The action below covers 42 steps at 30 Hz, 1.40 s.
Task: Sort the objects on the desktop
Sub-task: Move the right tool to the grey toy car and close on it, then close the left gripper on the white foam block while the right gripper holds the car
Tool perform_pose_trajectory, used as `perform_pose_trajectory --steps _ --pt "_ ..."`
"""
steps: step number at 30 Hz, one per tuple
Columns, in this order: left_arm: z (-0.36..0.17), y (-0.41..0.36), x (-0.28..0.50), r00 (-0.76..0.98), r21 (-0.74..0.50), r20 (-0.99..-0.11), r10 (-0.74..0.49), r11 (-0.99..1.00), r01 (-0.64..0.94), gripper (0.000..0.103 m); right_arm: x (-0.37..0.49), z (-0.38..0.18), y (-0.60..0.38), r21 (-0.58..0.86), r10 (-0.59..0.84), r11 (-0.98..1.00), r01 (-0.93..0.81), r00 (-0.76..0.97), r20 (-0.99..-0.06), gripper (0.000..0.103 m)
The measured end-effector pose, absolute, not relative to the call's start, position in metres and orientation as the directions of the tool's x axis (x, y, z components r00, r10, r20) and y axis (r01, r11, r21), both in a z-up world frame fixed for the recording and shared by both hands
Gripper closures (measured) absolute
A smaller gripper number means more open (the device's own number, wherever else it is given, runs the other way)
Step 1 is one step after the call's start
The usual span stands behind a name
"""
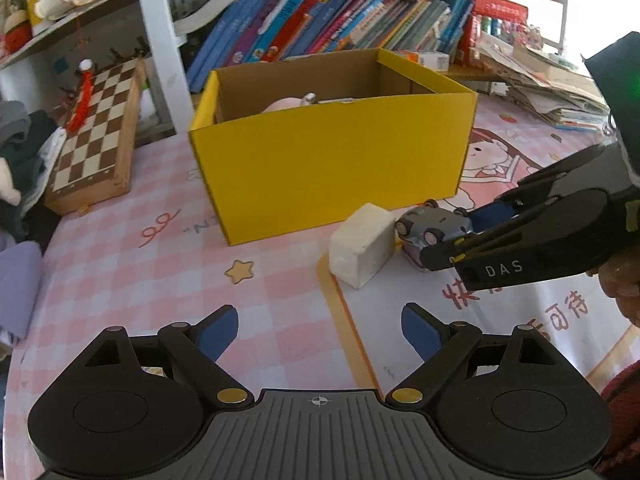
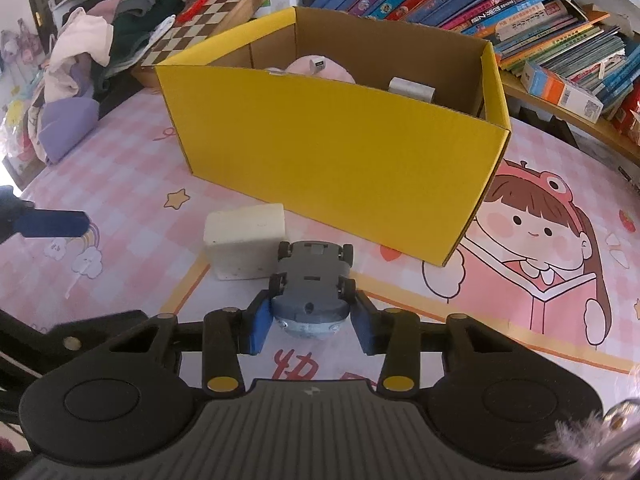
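Blue pads tip the right claw, which sits closest to its wrist camera and flanks the rounded end of a grey toy car. That car lies upside down on the tabletop, wheels up, its far end just beside a white block. Both pads look pressed against the car's sides, so this claw pinches the car. In the left wrist view the same claw comes in from the right, and white letters on its black side read "DAS".

Left claw hangs spread wide over the tabletop with nothing between its pads, the block and car lying ahead of it and to its right.

Behind the block and car stands an open yellow box; something pink and a small white item show inside. A pink checked mat covers the tabletop, printed with a cartoon girl reading, stars and red Chinese characters I cannot fully read. Rows of books fill the shelf behind, their spine titles too small to read. A chessboard lies left of the box.
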<state>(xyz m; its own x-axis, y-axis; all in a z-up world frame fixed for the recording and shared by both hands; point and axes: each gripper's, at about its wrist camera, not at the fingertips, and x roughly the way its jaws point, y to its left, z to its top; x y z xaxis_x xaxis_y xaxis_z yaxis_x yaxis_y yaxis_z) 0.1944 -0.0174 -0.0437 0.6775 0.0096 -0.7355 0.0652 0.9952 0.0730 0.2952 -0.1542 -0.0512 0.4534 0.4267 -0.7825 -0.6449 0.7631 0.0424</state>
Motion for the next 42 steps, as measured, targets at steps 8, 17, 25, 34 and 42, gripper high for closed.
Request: perform_pose_trajectory --steps 8,17,25,34,42 --pt "-0.049 -0.018 0.221 0.685 0.067 -0.728 -0.012 0.994 0.089 0.019 0.290 -0.044 -0.168 0.015 0.418 0.760 -0.650 0.472 -0.776 0.063" --pt "-0.060 -0.025 0.255 0.674 0.035 -0.736 -0.059 0.991 0.125 0.031 0.289 -0.040 -0.178 -0.002 0.407 0.766 -0.643 0.488 -0.772 0.063" --pt "-0.068 -0.021 0.267 0.658 0.001 -0.748 -0.080 0.993 0.122 0.039 0.291 -0.040 -0.183 -0.001 0.395 0.779 -0.627 0.492 -0.776 0.063" --pt "-0.072 -0.023 0.268 0.643 -0.042 -0.754 -0.135 0.986 0.158 0.064 0.287 -0.039 -0.183 0.000 0.389 0.786 -0.618 0.494 -0.778 0.063" --pt "-0.062 -0.015 0.253 0.648 -0.075 -0.747 -0.148 0.987 0.139 0.077 0.279 -0.036 -0.183 0.001 0.387 0.790 -0.613 0.498 -0.776 0.063"
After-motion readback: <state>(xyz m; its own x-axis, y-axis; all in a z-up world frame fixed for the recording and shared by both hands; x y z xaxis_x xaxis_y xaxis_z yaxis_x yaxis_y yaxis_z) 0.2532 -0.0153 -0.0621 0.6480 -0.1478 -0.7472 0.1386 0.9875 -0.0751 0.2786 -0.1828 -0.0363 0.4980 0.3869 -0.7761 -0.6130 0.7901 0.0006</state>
